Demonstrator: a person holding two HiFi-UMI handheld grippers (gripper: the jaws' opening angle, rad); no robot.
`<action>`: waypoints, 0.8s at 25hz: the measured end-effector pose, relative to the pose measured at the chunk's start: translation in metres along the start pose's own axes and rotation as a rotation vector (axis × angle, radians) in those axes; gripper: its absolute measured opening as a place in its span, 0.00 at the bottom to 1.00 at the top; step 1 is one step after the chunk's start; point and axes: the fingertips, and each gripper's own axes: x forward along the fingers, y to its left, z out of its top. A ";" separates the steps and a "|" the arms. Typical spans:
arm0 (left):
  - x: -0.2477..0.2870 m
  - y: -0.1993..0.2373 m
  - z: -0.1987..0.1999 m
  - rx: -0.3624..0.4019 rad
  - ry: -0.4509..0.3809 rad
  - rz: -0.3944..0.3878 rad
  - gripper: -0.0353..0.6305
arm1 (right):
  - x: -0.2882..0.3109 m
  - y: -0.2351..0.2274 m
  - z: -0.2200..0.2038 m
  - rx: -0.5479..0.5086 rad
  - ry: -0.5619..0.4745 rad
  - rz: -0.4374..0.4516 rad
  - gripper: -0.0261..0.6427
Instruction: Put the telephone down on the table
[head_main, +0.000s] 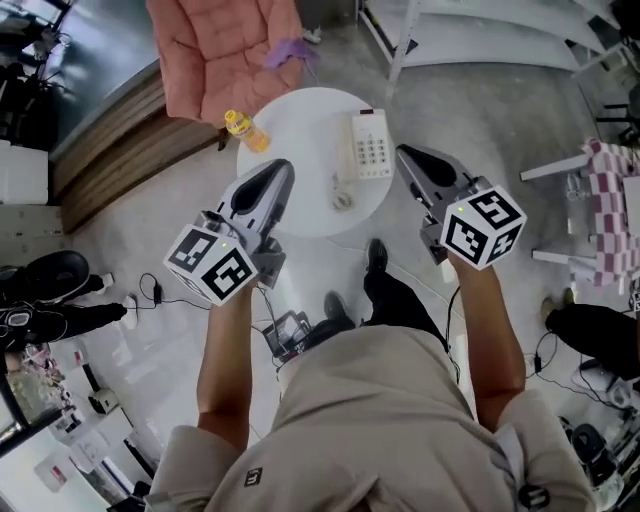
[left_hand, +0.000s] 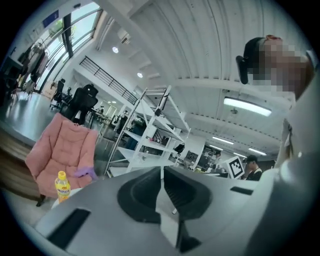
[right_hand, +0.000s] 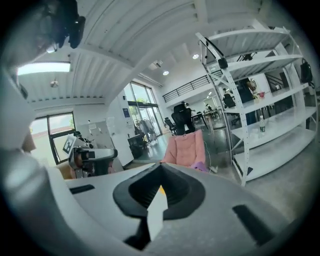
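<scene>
White telephone (head_main: 372, 145) lies flat on round table (head_main: 300, 130); left gripper (head_main: 278, 170) and right gripper (head_main: 407, 155) held clear above it; jaws closed together, empty.

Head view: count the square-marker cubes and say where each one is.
2. The left cube sits on the left gripper, picture's left; the right cube on the right gripper, picture's right. None looks hidden.

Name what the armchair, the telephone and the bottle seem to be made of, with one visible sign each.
Armchair: soft pink fabric, probably padded; its surface is quilted and matt.
Telephone: likely hard white plastic; it has a smooth moulded case with keys.
Bottle: probably clear plastic; yellow contents seem to show through.
</scene>
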 end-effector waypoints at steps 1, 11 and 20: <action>-0.009 -0.010 0.008 0.023 -0.007 -0.003 0.08 | -0.008 0.010 0.007 -0.020 -0.010 0.008 0.03; -0.095 -0.091 0.048 0.197 -0.073 -0.030 0.07 | -0.080 0.097 0.038 -0.171 -0.027 0.053 0.03; -0.143 -0.131 0.045 0.235 -0.101 -0.045 0.07 | -0.132 0.142 0.037 -0.214 -0.060 0.040 0.03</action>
